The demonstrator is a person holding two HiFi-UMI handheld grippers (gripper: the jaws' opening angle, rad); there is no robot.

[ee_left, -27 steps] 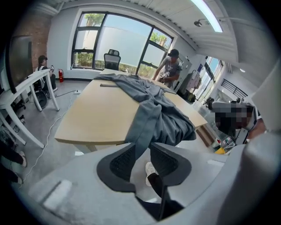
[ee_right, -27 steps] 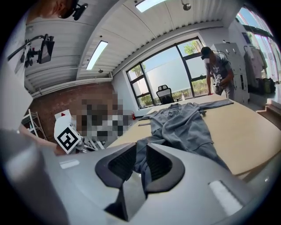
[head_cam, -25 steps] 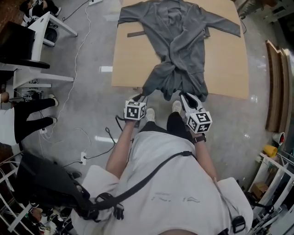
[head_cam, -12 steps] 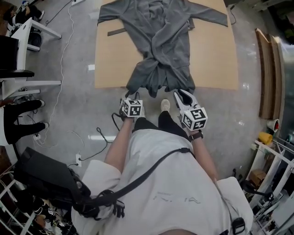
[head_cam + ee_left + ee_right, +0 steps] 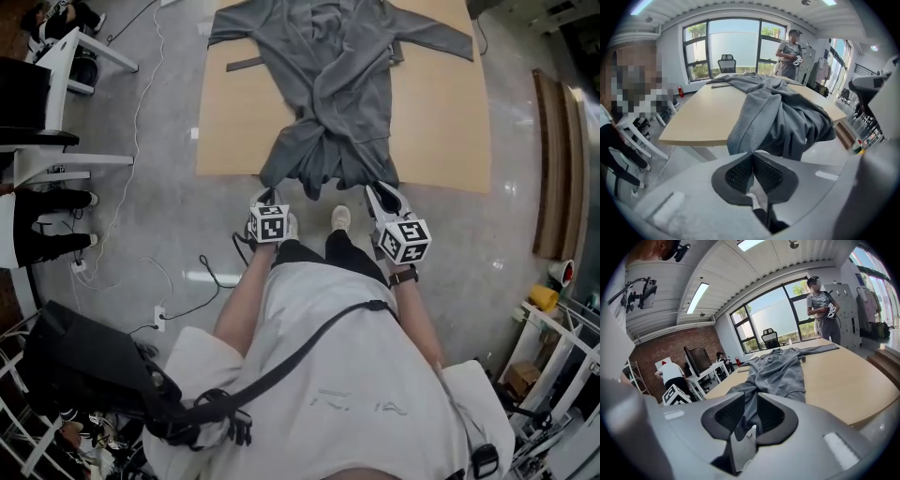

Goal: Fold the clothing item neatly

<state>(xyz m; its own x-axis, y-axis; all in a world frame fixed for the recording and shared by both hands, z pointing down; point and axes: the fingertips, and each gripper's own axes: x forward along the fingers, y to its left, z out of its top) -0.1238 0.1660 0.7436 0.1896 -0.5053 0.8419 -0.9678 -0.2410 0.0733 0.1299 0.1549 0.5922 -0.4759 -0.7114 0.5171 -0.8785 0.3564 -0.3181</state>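
When read from its own view, the left gripper (image 5: 752,153) has its jaws pressed together, pinching the near-left corner of the grey robe's (image 5: 342,84) hem where it hangs just over the near edge of the table (image 5: 441,122).

Right gripper (image 5: 750,400): jaws slightly apart and clamped on a bunched fold of the same hem. The cloth runs down through the gap between the pads (image 5: 771,414). This gripper also stands at the table's near edge, to the right of the left gripper.

Each gripper carries its marker cube (image 5: 270,225) on the side away from the table.

Robe: laid along the table's midline, with the sleeves spread toward both far corners and the skirt gathered into folds at the near edge. A belt end (image 5: 246,64) shows on the bare top to its left.

Beyond the table's far edge: a standing person (image 5: 788,47), an office chair (image 5: 726,63) and large windows (image 5: 733,44).

Left of the table: white desks (image 5: 66,159).

Right of the table: long wooden boards (image 5: 555,159) and, nearer the near edge, a yellow tub (image 5: 547,300) whose contents cannot be made out.
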